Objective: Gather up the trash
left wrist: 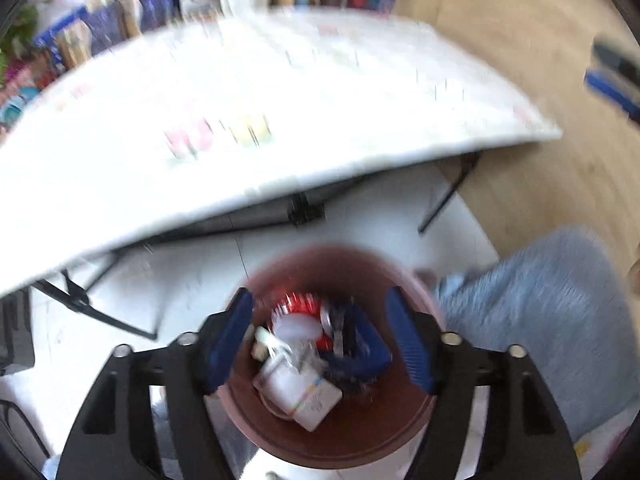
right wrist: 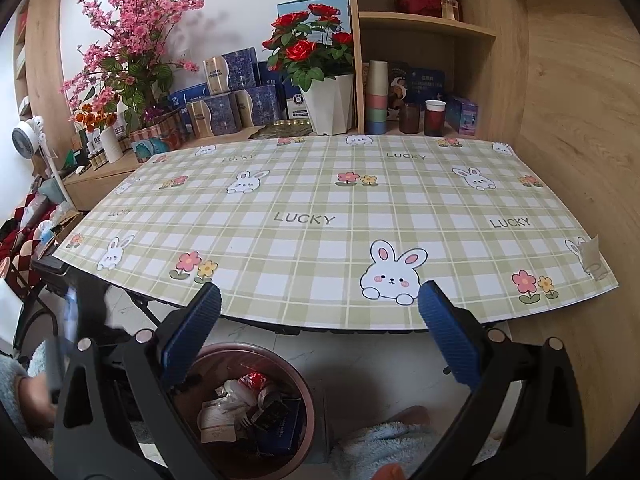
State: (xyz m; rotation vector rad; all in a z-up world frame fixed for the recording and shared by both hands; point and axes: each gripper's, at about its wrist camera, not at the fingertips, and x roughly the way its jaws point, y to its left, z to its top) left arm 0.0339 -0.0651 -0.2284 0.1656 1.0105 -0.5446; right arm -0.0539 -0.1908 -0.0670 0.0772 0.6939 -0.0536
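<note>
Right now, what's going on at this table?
A person is collecting trash with a handheld tool in each hand. The left tool hangs open directly over the reddish-brown bin on the floor in front of the table, nothing between its pads. The bin already holds a red can, a white carton and dark blue packaging. The right tool is open and empty, aimed at the checked tablecloth, which shows no loose trash.

Left tongs: black angular frame, ribbed blue pads, silver round screw heads on the arms.
Right tongs: same black frame, blue ribbed pads, silver screws.
Clothing: fluffy pale blue fleece.
</note>
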